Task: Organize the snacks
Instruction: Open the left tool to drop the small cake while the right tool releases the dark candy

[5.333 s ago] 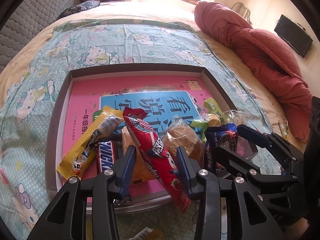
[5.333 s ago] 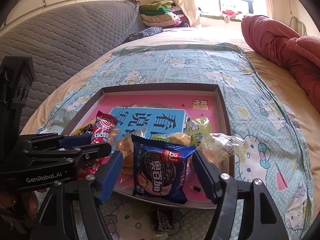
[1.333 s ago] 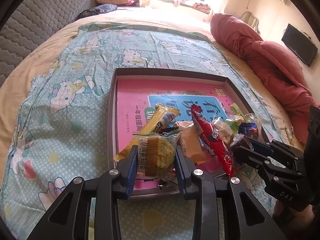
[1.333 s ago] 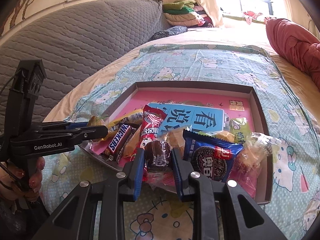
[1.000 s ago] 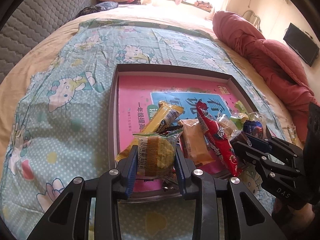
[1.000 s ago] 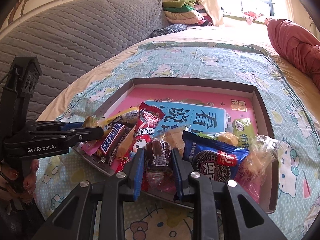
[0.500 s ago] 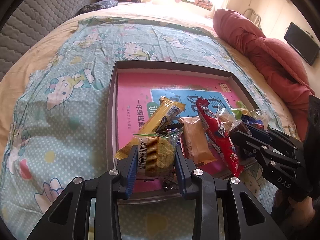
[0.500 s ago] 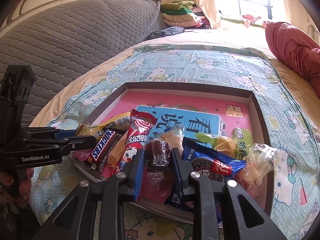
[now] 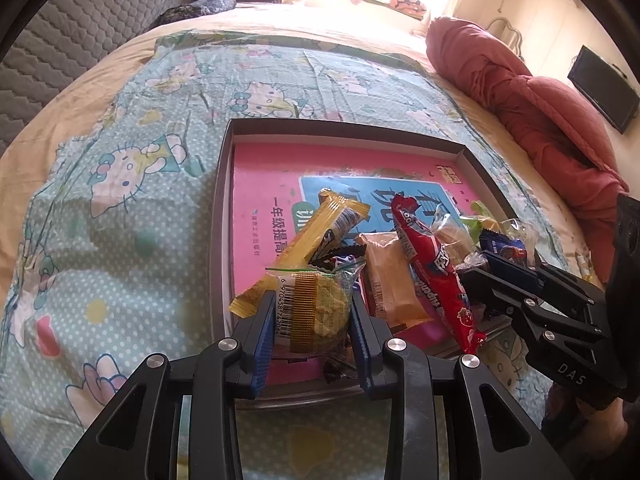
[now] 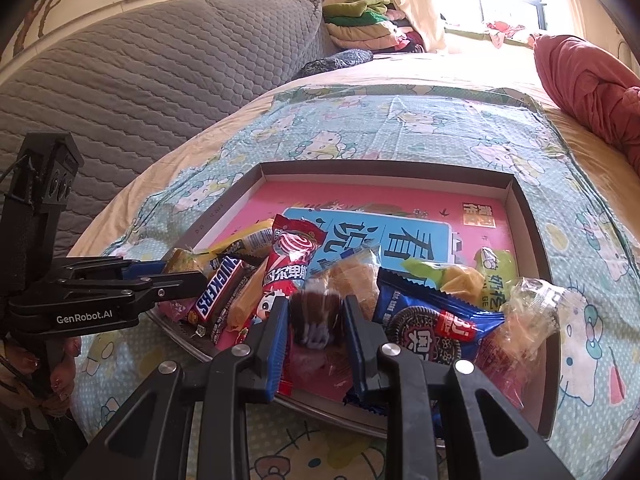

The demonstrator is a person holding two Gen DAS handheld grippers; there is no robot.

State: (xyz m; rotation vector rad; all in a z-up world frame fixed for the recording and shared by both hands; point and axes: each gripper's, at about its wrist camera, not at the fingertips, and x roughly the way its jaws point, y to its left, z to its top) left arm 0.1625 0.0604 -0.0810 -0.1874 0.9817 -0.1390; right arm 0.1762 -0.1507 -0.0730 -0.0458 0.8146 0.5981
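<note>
A shallow brown box (image 9: 222, 184) with a pink book inside lies on the bed; it also shows in the right wrist view (image 10: 516, 196). Snacks are piled at its near end: a yellow bar (image 9: 316, 232), a red packet (image 9: 428, 268), a Snickers bar (image 10: 218, 292) and a blue cookie pack (image 10: 432, 320). My left gripper (image 9: 314, 312) is shut on a clear pack of yellow-green biscuits (image 9: 316, 304), held over the box's near left corner. My right gripper (image 10: 316, 320) is shut on a small brown chocolate snack (image 10: 316, 316) over the pile.
The box rests on a Hello Kitty sheet (image 9: 132, 168). A red quilt (image 9: 532, 112) lies bunched at the right. A grey quilted headboard (image 10: 140, 80) rises at the left. Folded clothes (image 10: 360, 24) sit at the far end by the window.
Both grippers keep their snacks held. The right gripper has moved slightly forward over the pile, its snack blurred. The left gripper has barely shifted.
</note>
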